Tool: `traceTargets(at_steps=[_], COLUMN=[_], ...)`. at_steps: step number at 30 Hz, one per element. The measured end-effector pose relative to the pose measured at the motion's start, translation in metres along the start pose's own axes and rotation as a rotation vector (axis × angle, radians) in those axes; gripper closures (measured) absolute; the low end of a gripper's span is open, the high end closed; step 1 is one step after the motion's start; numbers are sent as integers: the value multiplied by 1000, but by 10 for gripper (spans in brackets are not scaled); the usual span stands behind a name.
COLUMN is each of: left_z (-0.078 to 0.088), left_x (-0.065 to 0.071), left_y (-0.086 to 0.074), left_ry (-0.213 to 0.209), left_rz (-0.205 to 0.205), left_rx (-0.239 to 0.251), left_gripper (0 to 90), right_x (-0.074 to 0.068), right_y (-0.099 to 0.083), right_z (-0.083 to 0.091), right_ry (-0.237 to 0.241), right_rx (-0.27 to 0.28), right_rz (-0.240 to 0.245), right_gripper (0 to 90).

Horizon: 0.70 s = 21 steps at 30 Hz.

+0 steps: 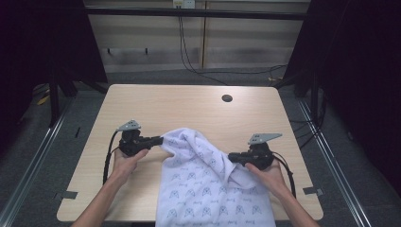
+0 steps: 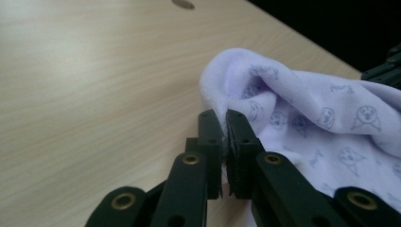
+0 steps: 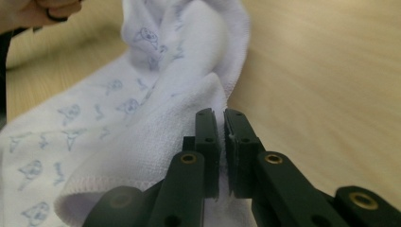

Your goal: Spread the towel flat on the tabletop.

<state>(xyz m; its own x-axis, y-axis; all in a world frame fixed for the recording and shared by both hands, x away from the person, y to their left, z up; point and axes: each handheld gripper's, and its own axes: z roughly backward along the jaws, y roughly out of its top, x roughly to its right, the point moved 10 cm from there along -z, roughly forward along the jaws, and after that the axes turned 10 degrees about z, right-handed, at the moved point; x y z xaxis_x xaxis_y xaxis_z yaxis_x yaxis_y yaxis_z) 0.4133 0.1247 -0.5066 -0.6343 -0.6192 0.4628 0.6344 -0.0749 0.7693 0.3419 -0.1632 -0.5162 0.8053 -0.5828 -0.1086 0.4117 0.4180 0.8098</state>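
Note:
A white towel (image 1: 208,189) printed with small grey-blue figures lies on the wooden table (image 1: 189,106) and hangs over its near edge. My left gripper (image 1: 160,139) is shut on the towel's far left corner (image 2: 222,101), and the cloth is pinched between its black jaws. My right gripper (image 1: 231,157) is shut on the towel's right edge (image 3: 208,99), with the hem caught between its jaws. Both held parts are lifted a little off the table, so the cloth (image 1: 198,146) bunches into a ridge between the two grippers.
A round cable hole (image 1: 227,98) sits near the table's far edge. Bare tabletop lies beyond the towel. Dark curtains and metal floor rails flank the table, and cables hang on the back wall.

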Motion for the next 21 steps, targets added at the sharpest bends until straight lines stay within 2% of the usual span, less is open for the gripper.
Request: traceTargets(at_steps=[3, 4, 7, 8, 9, 10, 11, 13, 15, 16, 17, 18, 19, 20, 21], left_z=[6, 11, 14, 18, 18, 19, 20, 21, 24, 28, 29, 29, 31, 33, 32], left_x=[-1, -1, 2, 6, 6, 8, 10, 13, 16, 17, 17, 17, 17, 18, 16], left_y=[5, 12, 20, 29, 29, 33, 37, 45, 56, 68, 75, 75, 82, 89, 101], left_ry=[9, 2, -7, -14, -14, -15, -15, 5, 6, 20, 27, 27, 44, 39, 58], left_rz=[-7, -7, -7, -9, -9, -17, -31, -57, -64, -96, -103, -103, -113, -117, -134], left_rx=[16, 38, 68, 89, 89, 96, 97, 98, 117, 123, 129, 129, 139, 147, 153], left_gripper=[863, 863, 863, 864, 864, 864, 864, 863, 863, 863, 863, 863, 862, 862, 861], right_x=[8, 14, 18, 23, 25, 25, 29, 31, 35, 44, 50, 50, 65, 65, 82], right_y=[7, 14, 22, 31, 35, 35, 40, 42, 48, 58, 64, 64, 79, 79, 95], right_z=[10, 18, 25, 33, 36, 36, 40, 41, 44, 48, 51, 51, 60, 60, 68], right_ry=[-24, -38, -46, -58, -57, -57, -82, -83, -95, -127, -143, -143, -192, -192, -239], right_rx=[27, 47, 73, 111, 123, 123, 120, 117, 117, 127, 140, 140, 171, 171, 196], right_rz=[-8, -11, -17, -27, -27, -27, -23, -19, -12, 2, 1, 1, 3, 3, 5], right_gripper=[851, 847, 850, 850, 857, 857, 864, 864, 864, 864, 863, 863, 863, 863, 864])
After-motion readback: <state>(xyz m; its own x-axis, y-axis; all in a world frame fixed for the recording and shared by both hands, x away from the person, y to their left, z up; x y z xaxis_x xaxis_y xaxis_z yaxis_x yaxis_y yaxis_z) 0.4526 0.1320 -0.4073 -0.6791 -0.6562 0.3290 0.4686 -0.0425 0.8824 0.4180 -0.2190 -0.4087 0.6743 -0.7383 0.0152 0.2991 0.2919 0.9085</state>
